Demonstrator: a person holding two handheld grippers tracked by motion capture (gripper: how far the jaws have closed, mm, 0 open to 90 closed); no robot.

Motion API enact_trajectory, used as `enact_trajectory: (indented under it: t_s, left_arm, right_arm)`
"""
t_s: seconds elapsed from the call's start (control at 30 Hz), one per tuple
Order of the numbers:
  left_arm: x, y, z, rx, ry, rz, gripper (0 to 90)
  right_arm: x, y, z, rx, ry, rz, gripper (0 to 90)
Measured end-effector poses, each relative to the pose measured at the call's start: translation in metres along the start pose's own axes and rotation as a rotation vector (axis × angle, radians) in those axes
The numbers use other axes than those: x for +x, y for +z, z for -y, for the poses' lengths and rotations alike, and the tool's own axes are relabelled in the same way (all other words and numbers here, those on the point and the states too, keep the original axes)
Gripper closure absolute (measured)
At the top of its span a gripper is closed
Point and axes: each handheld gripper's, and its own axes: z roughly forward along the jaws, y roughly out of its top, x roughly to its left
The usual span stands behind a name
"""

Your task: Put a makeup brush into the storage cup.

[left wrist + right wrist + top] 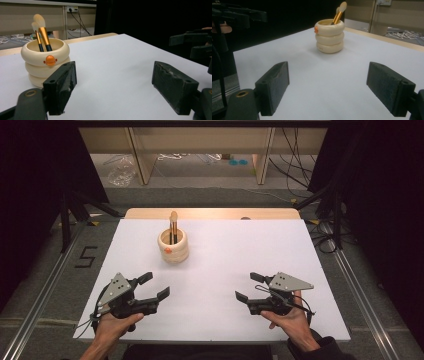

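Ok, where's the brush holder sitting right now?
In the high view the cream holder stands upright left of centre toward the table's far edge, two brushes inside, ahead of the left gripper and untouched.

Right gripper (328, 87): jaws wide apart, nothing between them, both low over the white table (317, 75). Cream ringed holder (329, 36) stands upright at 12 o'clock, well apart from the jaws. Two brushes (338, 13) lean in it, heads tilted toward 1 o'clock. Left gripper (237, 15) sits at 10 o'clock against a dark background.
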Motion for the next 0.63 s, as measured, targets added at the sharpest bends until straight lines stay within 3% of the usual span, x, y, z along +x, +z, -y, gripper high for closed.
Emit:
enact_trajectory:
  t_s: [0.63]
  left_arm:
    - [0.0036, -0.0016, -0.0008, -0.003, -0.016, -0.019, 20.0]
  right_arm:
    - [-0.002, -0.0024, 0.0009, -0.014, 0.0, 0.025, 19.4]
